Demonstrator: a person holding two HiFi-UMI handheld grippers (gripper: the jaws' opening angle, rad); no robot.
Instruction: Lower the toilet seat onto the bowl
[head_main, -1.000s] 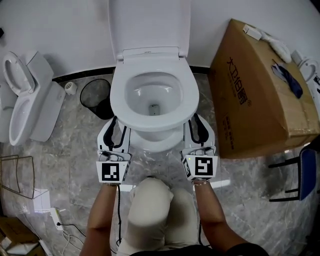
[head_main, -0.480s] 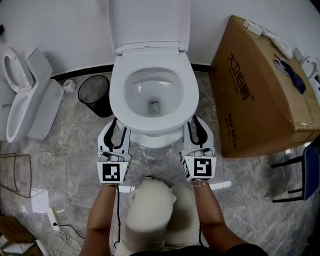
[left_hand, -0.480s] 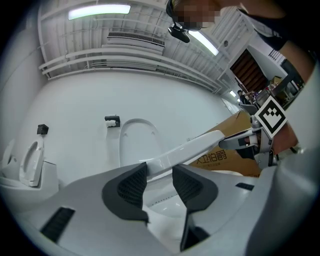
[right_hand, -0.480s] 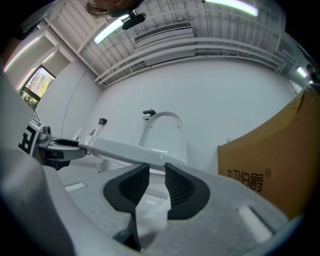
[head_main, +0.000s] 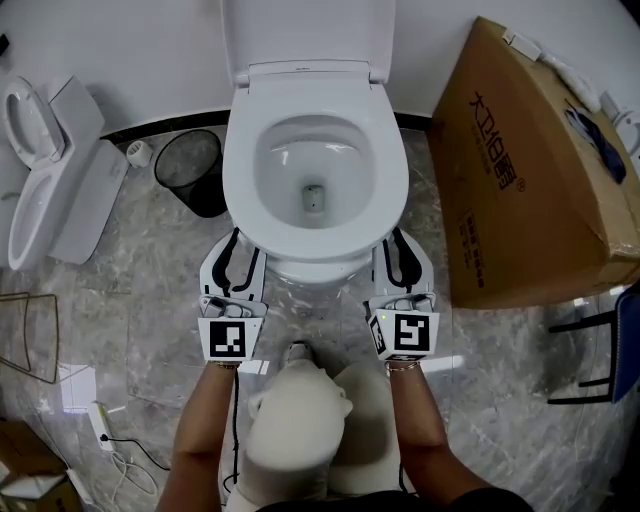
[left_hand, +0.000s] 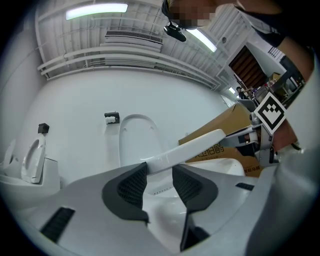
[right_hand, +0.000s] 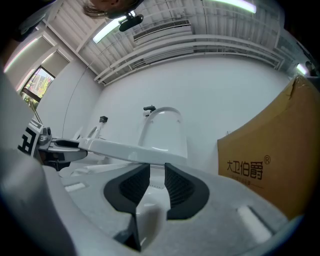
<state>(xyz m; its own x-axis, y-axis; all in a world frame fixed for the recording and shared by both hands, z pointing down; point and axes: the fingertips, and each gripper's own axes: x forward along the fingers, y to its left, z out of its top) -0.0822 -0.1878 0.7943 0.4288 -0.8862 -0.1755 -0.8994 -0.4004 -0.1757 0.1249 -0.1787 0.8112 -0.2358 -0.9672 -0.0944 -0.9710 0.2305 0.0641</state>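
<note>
The white toilet seat (head_main: 243, 185) lies nearly flat over the bowl (head_main: 318, 270), with the lid (head_main: 308, 35) upright against the wall. My left gripper (head_main: 235, 248) grips the seat's front left edge and my right gripper (head_main: 400, 246) its front right edge. In the left gripper view the seat (left_hand: 195, 145) runs from between my left gripper's (left_hand: 159, 172) pads across to the right gripper (left_hand: 252, 142), a little above the bowl rim (left_hand: 225, 167). In the right gripper view the seat (right_hand: 115, 148) reaches from the right gripper (right_hand: 156, 172) to the left gripper (right_hand: 55, 150).
A black waste bin (head_main: 192, 170) and a second toilet (head_main: 45, 170) stand to the left. A large cardboard box (head_main: 540, 170) sits close on the right, with a blue chair (head_main: 615, 350) beyond it. The person's knees (head_main: 300, 430) are behind the grippers. A cable and power strip (head_main: 100, 425) lie at lower left.
Both grippers keep their hold at the seat's front corners. The whole toilet has slid slightly right and nearer in the head view; the seat looks a touch lower.
</note>
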